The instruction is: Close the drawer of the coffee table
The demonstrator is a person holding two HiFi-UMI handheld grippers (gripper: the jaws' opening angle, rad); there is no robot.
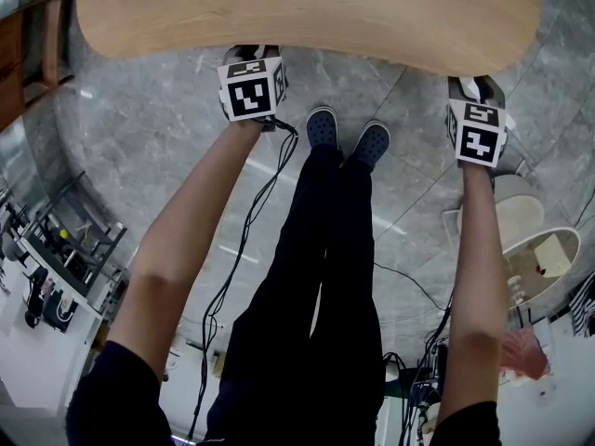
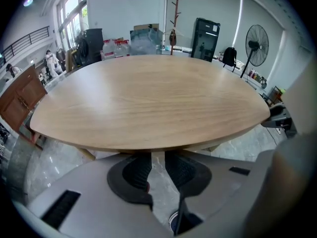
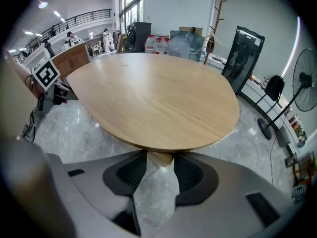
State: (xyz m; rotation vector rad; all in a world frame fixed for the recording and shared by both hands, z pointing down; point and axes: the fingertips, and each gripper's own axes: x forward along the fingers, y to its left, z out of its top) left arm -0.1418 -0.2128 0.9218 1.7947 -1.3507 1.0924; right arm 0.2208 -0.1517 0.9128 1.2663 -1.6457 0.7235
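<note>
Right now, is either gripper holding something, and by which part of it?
Nothing is held. The left gripper and the right gripper both have open, empty jaws.

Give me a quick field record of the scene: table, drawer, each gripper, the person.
table: oval wooden top, in front of the person
drawer: not visible in any view
left gripper: jaws apart, nothing between, by the table's near edge
right gripper: jaws apart, nothing between, by the near edge
person: standing, shoes between the two grippers in the head view
</note>
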